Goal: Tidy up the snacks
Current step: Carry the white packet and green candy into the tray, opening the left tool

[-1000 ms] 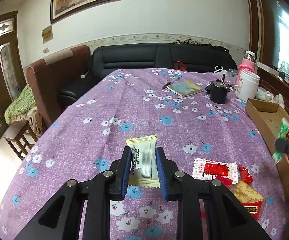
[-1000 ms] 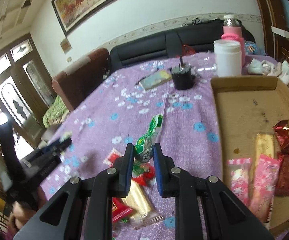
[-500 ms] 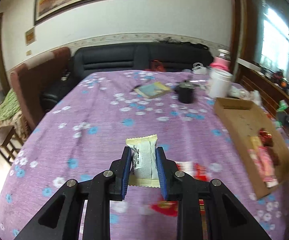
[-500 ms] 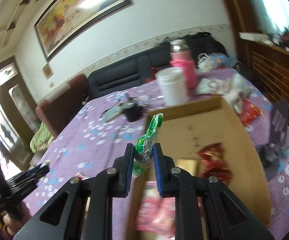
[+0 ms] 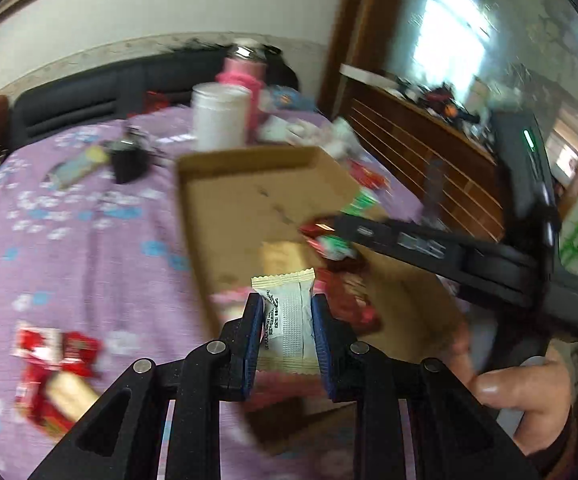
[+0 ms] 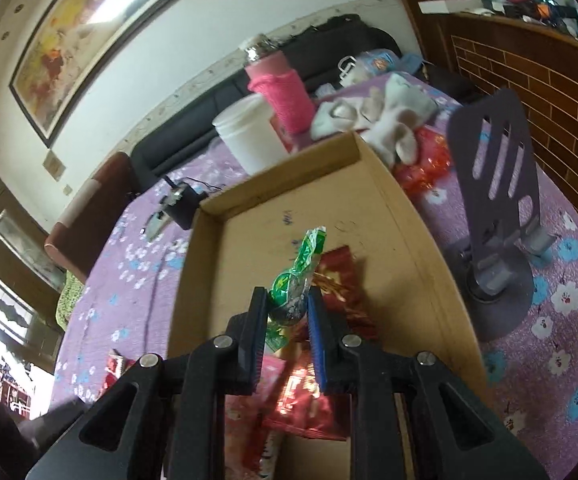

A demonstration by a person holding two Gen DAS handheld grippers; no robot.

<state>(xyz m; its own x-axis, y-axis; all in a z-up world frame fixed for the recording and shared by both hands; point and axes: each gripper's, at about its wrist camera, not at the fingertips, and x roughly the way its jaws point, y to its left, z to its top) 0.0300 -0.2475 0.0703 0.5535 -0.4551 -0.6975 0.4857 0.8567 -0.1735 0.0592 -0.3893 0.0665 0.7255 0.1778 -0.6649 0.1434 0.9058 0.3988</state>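
My left gripper [image 5: 285, 320] is shut on a cream and white snack packet [image 5: 287, 312] and holds it above the near end of the cardboard tray [image 5: 225, 200]. My right gripper [image 6: 288, 312] is shut on a green candy wrapper [image 6: 297, 276] over the same tray [image 6: 401, 216]. In the left wrist view the right gripper [image 5: 329, 236] reaches in from the right with the green wrapper [image 5: 335, 246] at its tip. Red, pink and gold snacks [image 6: 337, 280] lie in the tray.
Loose red and gold snacks [image 5: 53, 376] lie on the purple flowered cloth left of the tray. A white jar [image 6: 249, 136], a pink bottle [image 6: 281, 88], a black cup [image 5: 129, 160] and white cloths [image 6: 381, 116] stand beyond the tray. A grey phone stand [image 6: 493, 200] is right of it.
Both grippers have swung right to over the cardboard tray, each still holding its snack. The right gripper has dropped lower over the tray.
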